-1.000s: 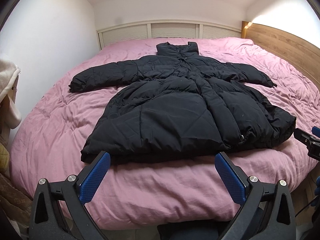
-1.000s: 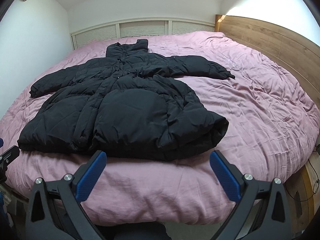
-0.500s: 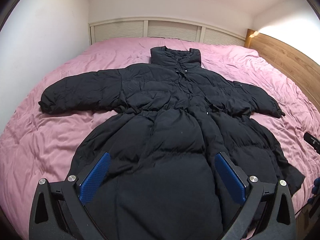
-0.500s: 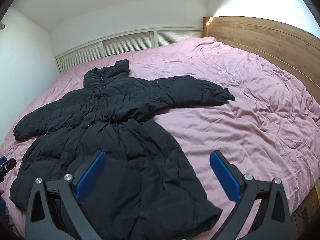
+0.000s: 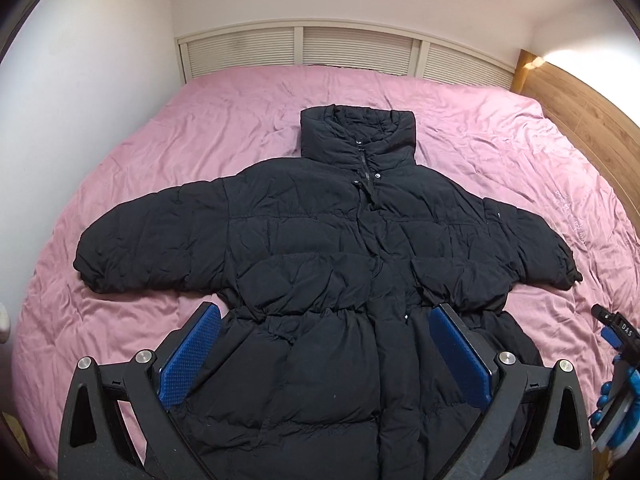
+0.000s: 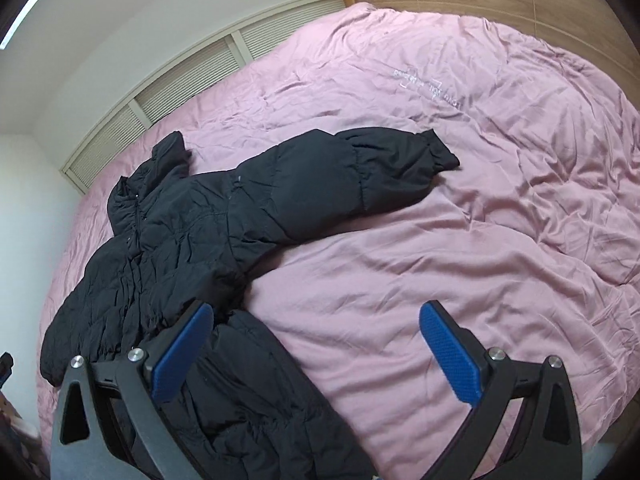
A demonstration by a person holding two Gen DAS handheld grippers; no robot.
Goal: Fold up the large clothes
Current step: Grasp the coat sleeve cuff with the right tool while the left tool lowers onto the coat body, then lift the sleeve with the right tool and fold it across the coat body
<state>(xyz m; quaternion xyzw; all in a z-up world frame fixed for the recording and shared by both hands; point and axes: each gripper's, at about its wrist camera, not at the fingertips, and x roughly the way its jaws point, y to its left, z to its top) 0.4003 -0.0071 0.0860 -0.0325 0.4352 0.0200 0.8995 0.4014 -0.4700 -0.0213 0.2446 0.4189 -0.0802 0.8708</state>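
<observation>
— Why is the black puffer coat (image 5: 340,264) spread front-up on the pink bed (image 5: 200,128), sleeves out to both sides?

— Probably so the sleeves can be folded in first. The left gripper (image 5: 324,356) hangs over the coat's waist, jaws wide apart, holding nothing.

— And the right gripper (image 6: 316,356)?

— Also spread wide and empty, above the bedcover just beside the coat's skirt, facing the right sleeve (image 6: 360,176).

— Anything in the way?

— Not on the bed. The slatted panel (image 5: 344,48) and wooden headboard (image 5: 580,108) stand well clear.

Black puffer coat (image 5: 328,248) lies flat, sleeves spread.
</observation>
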